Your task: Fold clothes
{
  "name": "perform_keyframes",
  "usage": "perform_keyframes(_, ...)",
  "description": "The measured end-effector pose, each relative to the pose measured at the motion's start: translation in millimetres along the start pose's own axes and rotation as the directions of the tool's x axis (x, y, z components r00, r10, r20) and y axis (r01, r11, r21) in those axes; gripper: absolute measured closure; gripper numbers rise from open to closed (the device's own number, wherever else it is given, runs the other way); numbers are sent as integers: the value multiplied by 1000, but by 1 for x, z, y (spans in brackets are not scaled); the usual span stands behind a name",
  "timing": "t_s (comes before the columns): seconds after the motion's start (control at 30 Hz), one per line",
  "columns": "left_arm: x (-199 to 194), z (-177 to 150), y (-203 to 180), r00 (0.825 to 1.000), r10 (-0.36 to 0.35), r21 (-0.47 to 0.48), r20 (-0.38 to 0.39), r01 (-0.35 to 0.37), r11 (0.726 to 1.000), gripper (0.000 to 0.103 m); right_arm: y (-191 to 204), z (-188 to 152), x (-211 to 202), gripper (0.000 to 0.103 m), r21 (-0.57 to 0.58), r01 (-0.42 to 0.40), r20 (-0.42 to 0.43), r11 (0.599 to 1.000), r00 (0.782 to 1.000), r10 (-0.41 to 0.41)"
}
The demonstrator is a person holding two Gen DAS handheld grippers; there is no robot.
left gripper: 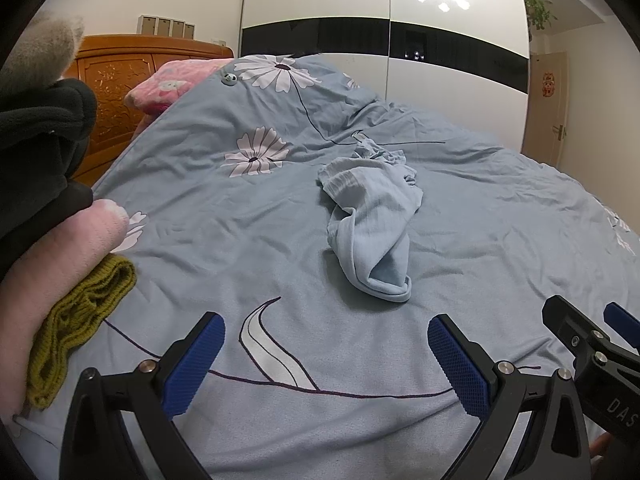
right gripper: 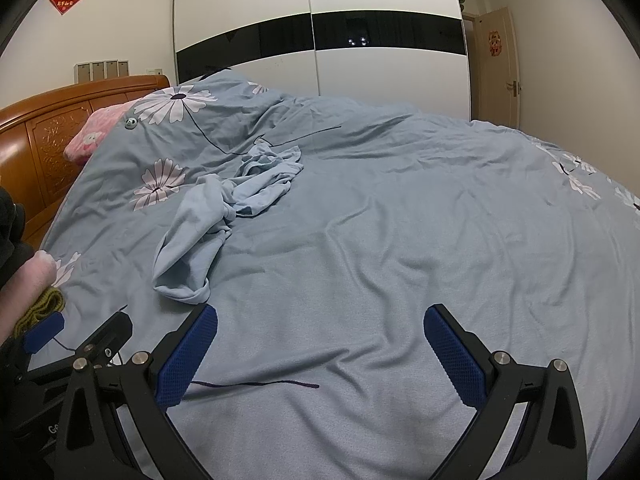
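Here, left claw (left gripper: 326,360) and right claw (right gripper: 320,354) spread, low over bedspread (right gripper: 400,260)

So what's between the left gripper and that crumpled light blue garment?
Only bare floral duvet cover, shown in the left wrist view: nothing lies between the open left gripper and the light blue garment.

We see a blue floral duvet (left gripper: 280,240) across the bed, a pink pillow (left gripper: 168,86) at ten o'clock against the wooden headboard (left gripper: 112,80), a wardrobe (right gripper: 320,40) at twelve, a door (right gripper: 500,64) at two.
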State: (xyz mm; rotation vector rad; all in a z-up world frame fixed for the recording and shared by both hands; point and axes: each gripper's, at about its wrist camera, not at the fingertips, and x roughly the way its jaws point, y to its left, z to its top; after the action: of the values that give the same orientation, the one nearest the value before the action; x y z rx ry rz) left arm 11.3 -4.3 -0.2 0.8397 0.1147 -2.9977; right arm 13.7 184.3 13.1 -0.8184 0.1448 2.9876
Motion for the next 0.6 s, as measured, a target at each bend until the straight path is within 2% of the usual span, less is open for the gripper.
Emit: perform_keyframes(0.6, -3, 2, 6, 1000, -29, -28, 1, 29, 999, 0, 4, -1, -3, 0, -24, 5, 10, 1000, 1000, -5)
